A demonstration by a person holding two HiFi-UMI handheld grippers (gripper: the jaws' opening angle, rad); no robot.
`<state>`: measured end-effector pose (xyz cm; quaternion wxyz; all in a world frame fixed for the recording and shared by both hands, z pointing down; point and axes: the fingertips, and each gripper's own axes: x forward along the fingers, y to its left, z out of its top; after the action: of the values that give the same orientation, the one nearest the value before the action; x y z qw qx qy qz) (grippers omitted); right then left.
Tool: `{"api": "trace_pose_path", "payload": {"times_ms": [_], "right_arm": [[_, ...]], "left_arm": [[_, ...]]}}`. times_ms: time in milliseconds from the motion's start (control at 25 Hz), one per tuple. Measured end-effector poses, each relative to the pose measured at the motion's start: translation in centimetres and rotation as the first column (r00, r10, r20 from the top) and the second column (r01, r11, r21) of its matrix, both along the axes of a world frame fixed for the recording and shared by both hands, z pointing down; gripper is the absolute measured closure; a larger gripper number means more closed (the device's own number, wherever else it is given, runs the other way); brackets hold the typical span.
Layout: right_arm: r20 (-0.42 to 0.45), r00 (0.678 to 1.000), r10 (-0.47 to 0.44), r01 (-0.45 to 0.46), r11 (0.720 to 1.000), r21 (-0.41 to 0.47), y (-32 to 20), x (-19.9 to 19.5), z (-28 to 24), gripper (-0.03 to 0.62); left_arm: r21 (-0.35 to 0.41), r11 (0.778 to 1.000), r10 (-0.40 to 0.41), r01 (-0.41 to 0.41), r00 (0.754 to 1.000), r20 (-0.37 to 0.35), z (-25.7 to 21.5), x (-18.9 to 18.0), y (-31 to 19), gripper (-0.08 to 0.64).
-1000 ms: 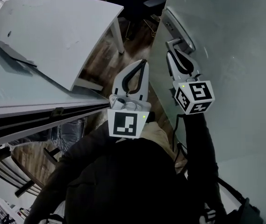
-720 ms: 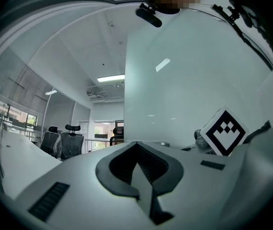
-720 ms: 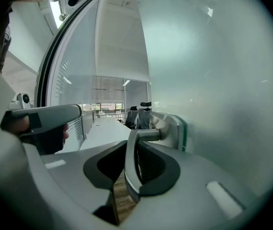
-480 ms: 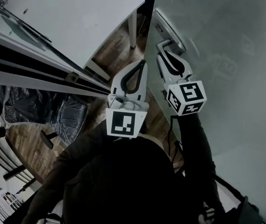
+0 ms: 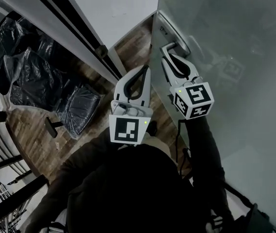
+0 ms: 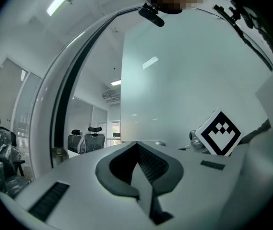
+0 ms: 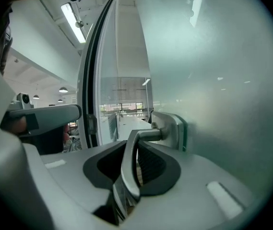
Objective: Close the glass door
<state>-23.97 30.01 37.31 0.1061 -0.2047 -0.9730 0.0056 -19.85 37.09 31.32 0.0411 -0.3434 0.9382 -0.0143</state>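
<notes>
**Lever grip looks a bit sketchy**

Right gripper (image 7: 135, 152) is clamped on the lever handle (image 7: 128, 169) near the door's free edge. The handle is smooth brushed metal, a rounded bar bending off a squarish plate (image 7: 177, 128). My worry: pull at an angle and the ribbed pads slide along the lever, or it turns and pops loose. Left gripper (image 6: 137, 150) is pinched together on nothing, just beside it. The glass door (image 5: 235, 42) is frosted, flat and slick, and sits apart from the dark frame (image 5: 74, 25) — swing it hard and it'll probably slam.
</notes>
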Motion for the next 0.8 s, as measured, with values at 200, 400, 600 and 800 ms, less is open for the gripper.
{"api": "trace_pose_path", "payload": {"times_ms": [200, 400, 600, 800], "right_arm": [[0.002, 0.999, -0.037, 0.037, 0.999, 0.003, 3.8, 1.9, 0.0, 0.526], [-0.008, 0.999, -0.046, 0.046, 0.999, 0.007, 7.2, 3.4, -0.2, 0.528], [-0.012, 0.996, -0.084, 0.084, 0.996, 0.017, 10.2, 4.3, -0.4, 0.528], [-0.017, 0.992, -0.123, 0.123, 0.992, 0.017, 12.3, 5.8, -0.2, 0.528]], "left_arm": [[0.009, 1.000, -0.007, 0.007, 1.000, -0.009, 0.4, 1.1, 3.5, 0.563], [0.013, 1.000, 0.022, -0.022, 1.000, -0.003, -0.3, 2.0, 6.5, 0.564], [0.004, 1.000, 0.026, -0.026, 0.999, -0.019, -0.4, 2.2, 9.4, 0.564], [-0.001, 1.000, -0.015, 0.015, 1.000, 0.001, -1.1, 3.1, 11.1, 0.563]]}}
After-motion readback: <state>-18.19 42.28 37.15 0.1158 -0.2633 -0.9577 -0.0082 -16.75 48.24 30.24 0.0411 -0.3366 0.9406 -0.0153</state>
